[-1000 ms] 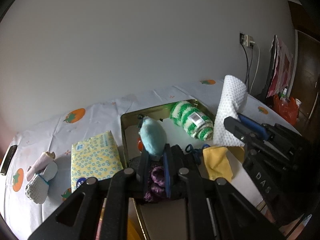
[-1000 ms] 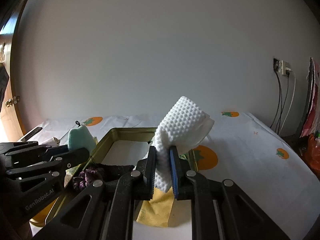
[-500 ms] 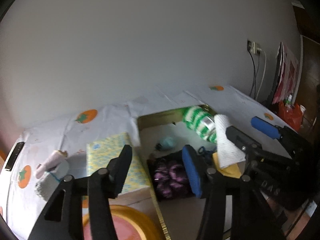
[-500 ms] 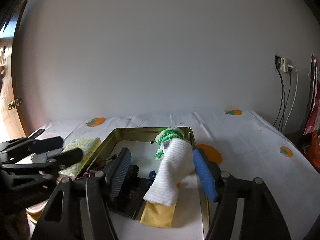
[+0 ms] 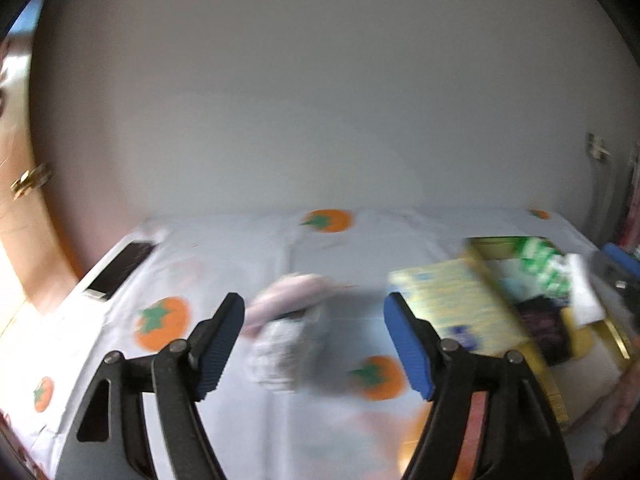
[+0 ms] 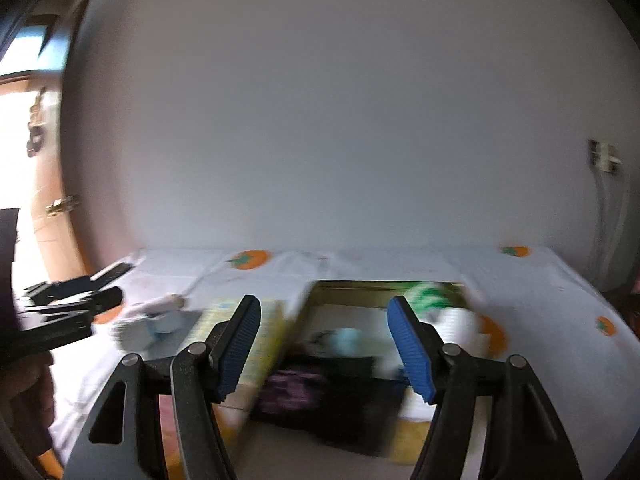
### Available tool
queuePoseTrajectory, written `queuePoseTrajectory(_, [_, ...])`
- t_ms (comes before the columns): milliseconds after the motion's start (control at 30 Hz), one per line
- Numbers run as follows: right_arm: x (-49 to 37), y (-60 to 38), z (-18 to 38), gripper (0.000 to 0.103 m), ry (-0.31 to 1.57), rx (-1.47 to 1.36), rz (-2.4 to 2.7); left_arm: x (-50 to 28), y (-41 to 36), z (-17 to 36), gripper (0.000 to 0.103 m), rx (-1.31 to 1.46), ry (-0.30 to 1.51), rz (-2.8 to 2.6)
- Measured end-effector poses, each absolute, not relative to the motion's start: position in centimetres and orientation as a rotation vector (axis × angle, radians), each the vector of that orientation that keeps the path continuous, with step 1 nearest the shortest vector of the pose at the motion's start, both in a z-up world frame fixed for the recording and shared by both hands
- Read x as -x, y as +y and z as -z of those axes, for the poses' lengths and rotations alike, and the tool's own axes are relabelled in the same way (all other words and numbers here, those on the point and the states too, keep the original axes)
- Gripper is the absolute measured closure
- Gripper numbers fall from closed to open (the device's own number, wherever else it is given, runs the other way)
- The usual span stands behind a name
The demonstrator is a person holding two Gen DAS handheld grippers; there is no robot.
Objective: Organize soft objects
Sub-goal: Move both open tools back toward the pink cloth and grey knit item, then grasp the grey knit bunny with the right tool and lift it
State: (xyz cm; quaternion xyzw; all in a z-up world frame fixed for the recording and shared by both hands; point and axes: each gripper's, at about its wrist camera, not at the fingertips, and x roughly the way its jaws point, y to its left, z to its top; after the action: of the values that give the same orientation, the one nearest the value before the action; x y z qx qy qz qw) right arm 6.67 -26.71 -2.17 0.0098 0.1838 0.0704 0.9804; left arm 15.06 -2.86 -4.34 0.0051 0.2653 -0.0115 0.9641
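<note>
L gripper (image 5: 314, 344) let go of the blue toy (image 6: 347, 336), jaws opening w/ nothing in them; pink sock bundle (image 5: 288, 320) now ahead. R gripper (image 6: 324, 344) dropped the white cloth (image 6: 460, 324), jaws wide; both now in tin (image 6: 384, 286).

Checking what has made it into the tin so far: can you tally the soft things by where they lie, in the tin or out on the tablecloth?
In the gold tin: 5 (green-and-white knit roll, white waffle cloth, light blue plush, purple-and-black piece, yellow cloth)
On the tablecloth: 2 (pink piece, white knit piece)
Total: 7
Blur could hide more.
</note>
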Motion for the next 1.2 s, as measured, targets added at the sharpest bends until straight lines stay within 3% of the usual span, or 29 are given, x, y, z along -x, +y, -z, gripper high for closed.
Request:
queuePoseTrajectory(367, [-10.7,-14.2,3.8,0.035,0.558,-0.036,-0.415,-15.6,7.0,7.5,0.025,0.099,0.586,-0.135])
queuePoseTrajectory(700, [-14.3,-4.0,7.4,0.035,0.695,0.116,-0.356,-15.1,10.1,8.3,0.023,0.149,0.579,-0.165])
queuePoseTrajectory(967, [-17.3,-2.1,9.7,0.035,0.795,0.114,-0.241,-14.8,11.0,8.5,0.015,0.162,0.572,-0.163])
queuePoseTrajectory(1000, [-17.4,-1.9,10.1,0.038,0.809,0.127,-0.234,-14.8,10.9,8.5,0.015,0.163,0.576,-0.157])
queuePoseTrajectory(1033, [-17.8,-1.8,10.4,0.052,0.824,0.133,-0.235,-14.9,11.0,8.6,0.015,0.163,0.579,-0.153])
queuePoseTrajectory(1133, [-17.8,-1.7,10.8,0.064,0.833,0.122,-0.253,-14.9,11.0,8.7,0.015,0.163,0.586,-0.144])
queuePoseTrajectory(1200, [-17.1,-1.8,10.4,0.066,0.813,0.106,-0.277,-15.0,11.0,8.6,0.015,0.172,0.590,-0.136])
